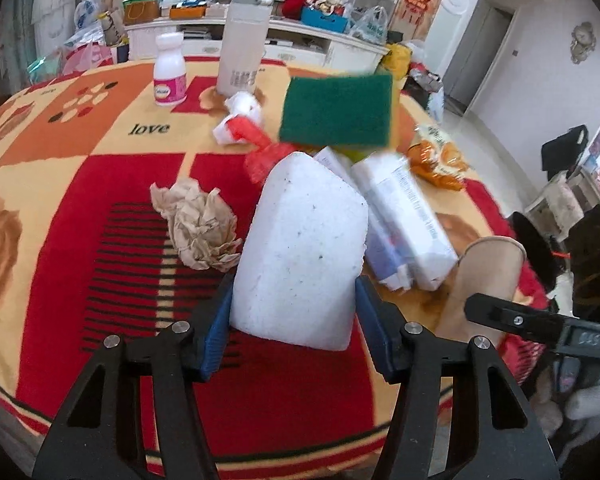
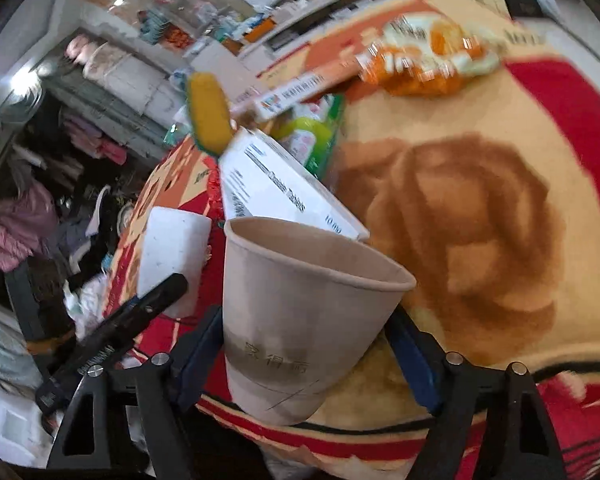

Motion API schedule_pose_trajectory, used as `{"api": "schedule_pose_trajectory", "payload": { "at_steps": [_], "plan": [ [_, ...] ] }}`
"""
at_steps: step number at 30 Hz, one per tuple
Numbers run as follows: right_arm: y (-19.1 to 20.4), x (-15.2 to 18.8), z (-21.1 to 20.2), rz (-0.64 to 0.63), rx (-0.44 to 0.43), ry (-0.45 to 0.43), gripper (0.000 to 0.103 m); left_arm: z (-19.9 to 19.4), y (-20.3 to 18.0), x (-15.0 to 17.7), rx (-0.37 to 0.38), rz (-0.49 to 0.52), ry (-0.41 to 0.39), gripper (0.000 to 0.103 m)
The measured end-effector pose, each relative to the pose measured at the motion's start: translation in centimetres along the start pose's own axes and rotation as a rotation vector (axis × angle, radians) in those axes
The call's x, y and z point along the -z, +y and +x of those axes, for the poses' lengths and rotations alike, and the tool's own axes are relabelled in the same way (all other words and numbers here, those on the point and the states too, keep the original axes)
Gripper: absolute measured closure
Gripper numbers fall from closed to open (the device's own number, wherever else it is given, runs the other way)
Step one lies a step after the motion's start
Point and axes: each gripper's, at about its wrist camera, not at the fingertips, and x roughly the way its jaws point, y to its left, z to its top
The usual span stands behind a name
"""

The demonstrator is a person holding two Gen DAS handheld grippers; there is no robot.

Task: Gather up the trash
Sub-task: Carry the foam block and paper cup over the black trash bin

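My left gripper is shut on a white foam block, its blue pads pressed on both sides near the block's base. The block stands tilted over the red patterned tablecloth. My right gripper is shut on a tan paper cup at the table's near edge, with a pad against each side. The cup's mouth points away from the camera and shows nothing inside. The left wrist view also shows the cup with one right finger beside it. A crumpled brown paper ball lies left of the block.
Behind the block lie a white printed box, a green and yellow sponge, an orange snack bag and a red and white wrapper. A small white bottle and a tall white canister stand at the far side. Cluttered shelves ring the table.
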Motion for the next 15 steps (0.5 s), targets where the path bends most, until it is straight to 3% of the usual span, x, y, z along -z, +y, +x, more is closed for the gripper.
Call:
{"api": "schedule_pose_trajectory", "payload": {
  "at_steps": [6, 15],
  "plan": [
    [0.5, -1.1, -3.9, -0.108, 0.110, -0.099, 0.026, -1.3, -2.5, -1.3, 0.097, 0.016, -0.009, 0.046],
    [-5.6, -1.8, -9.4, -0.070, 0.272, -0.210, 0.026, 0.5, -10.8, -3.0, 0.211, 0.123, 0.008, 0.046]
  ]
}}
